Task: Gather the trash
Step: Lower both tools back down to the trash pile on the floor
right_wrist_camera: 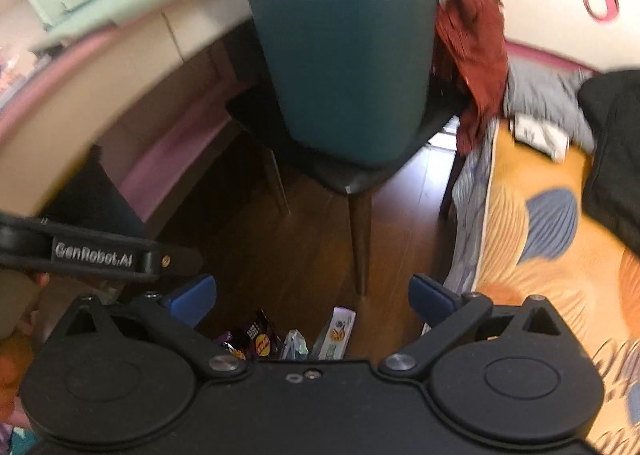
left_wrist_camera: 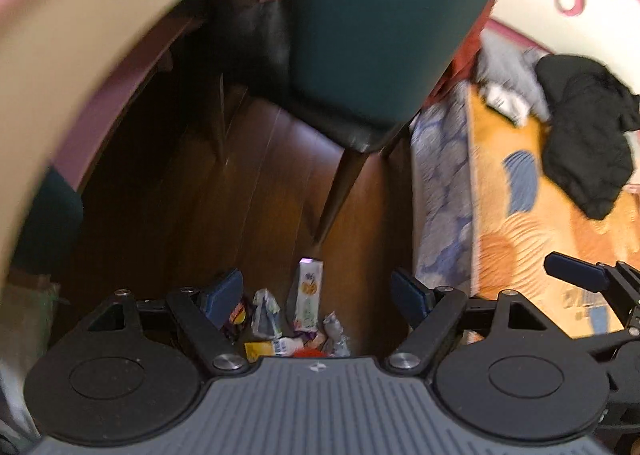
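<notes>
A small heap of trash lies on the dark wooden floor: a white carton (left_wrist_camera: 307, 295) with an orange print, a crumpled grey wrapper (left_wrist_camera: 265, 313), a dark snack wrapper (left_wrist_camera: 237, 314), a yellow piece (left_wrist_camera: 256, 350) and crumpled foil (left_wrist_camera: 335, 333). My left gripper (left_wrist_camera: 318, 297) is open and empty, high above the heap. In the right wrist view the carton (right_wrist_camera: 336, 333), grey wrapper (right_wrist_camera: 295, 345) and dark wrapper (right_wrist_camera: 262, 339) lie below my right gripper (right_wrist_camera: 314, 301), which is open and empty.
A teal chair (left_wrist_camera: 384, 23) with dark legs (left_wrist_camera: 340, 191) stands just beyond the trash. A desk edge (left_wrist_camera: 80, 55) curves at the left. A bed with an orange cover (left_wrist_camera: 520, 215) and a black jacket (left_wrist_camera: 584, 135) is at the right. A red garment (right_wrist_camera: 472, 55) hangs on the chair.
</notes>
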Tool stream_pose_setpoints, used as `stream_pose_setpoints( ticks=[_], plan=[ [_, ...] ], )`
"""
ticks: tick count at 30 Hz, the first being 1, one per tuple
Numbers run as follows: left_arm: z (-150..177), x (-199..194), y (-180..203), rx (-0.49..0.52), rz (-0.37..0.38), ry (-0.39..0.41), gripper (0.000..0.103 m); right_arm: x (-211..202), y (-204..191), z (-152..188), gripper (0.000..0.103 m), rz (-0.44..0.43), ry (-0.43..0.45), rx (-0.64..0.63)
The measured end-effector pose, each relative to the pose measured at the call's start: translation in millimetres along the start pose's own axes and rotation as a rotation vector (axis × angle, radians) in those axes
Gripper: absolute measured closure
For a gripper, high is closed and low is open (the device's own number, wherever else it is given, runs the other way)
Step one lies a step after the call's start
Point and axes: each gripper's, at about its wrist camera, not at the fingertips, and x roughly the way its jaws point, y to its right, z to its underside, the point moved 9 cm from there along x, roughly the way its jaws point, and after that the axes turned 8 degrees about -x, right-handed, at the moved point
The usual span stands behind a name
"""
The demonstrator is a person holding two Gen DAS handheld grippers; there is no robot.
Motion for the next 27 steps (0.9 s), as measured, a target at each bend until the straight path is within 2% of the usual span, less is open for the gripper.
stream_pose_setpoints(
  ticks=[3,8,17,23,27],
  plan=[
    [22.3,39.2,-15.6,-0.050,-0.019,-0.009,0.022,37.1,4.3,28.0,0.000,-0.004,-0.026,0.015],
    [60.4,102.6,-40.6,-0.107,-0.064,-0.077,0.022,93.7,8.9,74.1,0.000,0.002,-0.087,0.000],
    [118.7,192.1,-81.5,-0.080,-0.127,-0.171,0.022,170.9,4.3,147.0,0.002,-0.039,-0.173,0.078],
    [158.6,242.1,-101.4,-0.056,-0.148,-0.235,0.022,219.1,-2.2,192.1,0.005,-0.040,-0.236,0.110],
    [188.1,279.4,-113.6,-0.053,-0.137,-0.286,0.022,263.0,3.0,216.8,0.007,-0.008,-0.278,0.117]
  ],
)
